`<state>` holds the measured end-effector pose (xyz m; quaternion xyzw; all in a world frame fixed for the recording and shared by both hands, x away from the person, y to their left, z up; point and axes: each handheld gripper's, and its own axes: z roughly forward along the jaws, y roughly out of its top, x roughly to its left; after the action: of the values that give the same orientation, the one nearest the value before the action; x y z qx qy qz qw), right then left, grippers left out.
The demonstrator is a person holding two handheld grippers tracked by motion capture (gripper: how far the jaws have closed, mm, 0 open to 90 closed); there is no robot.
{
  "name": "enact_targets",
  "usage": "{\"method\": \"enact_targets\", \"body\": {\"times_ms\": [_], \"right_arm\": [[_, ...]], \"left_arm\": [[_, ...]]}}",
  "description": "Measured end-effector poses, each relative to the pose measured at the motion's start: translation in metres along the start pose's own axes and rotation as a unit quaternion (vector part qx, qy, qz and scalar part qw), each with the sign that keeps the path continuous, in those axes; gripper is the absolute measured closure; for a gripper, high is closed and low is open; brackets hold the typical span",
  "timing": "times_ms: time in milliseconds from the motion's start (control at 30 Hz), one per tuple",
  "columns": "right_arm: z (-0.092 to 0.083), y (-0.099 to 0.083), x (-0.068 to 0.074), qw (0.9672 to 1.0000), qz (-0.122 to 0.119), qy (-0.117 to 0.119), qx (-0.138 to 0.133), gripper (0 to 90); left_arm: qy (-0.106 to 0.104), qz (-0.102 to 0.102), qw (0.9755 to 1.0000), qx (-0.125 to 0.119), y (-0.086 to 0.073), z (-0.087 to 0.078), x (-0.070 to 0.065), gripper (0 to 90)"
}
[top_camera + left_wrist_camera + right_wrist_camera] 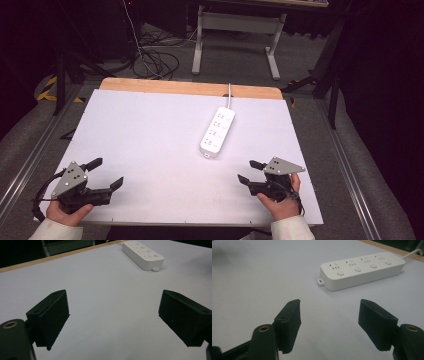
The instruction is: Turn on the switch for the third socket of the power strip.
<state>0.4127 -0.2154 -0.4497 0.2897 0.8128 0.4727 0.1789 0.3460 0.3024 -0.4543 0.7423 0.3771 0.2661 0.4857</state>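
White table [150,150], left claw [107,173] (agape) low, right claw [246,171] agape.

**Layout of the table**

A power strip [218,131] is laid on the table [150,130], right of centre and toward the far half, its cable [229,95] led away over the far edge. The left gripper [106,173] is held at the near left corner, the right gripper [246,171] at the near right. The strip is placed well apart from both, nearer to the right one. A second table frame [235,30] is set on the floor behind.
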Motion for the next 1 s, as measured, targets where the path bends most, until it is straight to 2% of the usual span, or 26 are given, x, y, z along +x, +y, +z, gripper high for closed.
{"method": "enact_targets", "body": {"times_ms": [300, 600, 1000], "right_arm": [[0.002, 0.017, -0.004, 0.9998, 0.006, 0.017, 0.004, 37.6], [0.003, 0.044, -0.005, 0.9999, -0.005, 0.012, 0.005, 37.3], [0.005, 0.072, -0.01, 0.9998, -0.017, 0.005, 0.005, 37.4]], "left_arm": [[0.001, -0.002, 1.0, 0.001, 0.0, 0.0, 0.0, 10.2], [0.011, -0.005, 0.9999, 0.004, 0.0, 0.0, 0.001, 10.4], [0.014, -0.007, 0.9999, 0.005, -0.001, 0.0, 0.002, 10.4]]}}
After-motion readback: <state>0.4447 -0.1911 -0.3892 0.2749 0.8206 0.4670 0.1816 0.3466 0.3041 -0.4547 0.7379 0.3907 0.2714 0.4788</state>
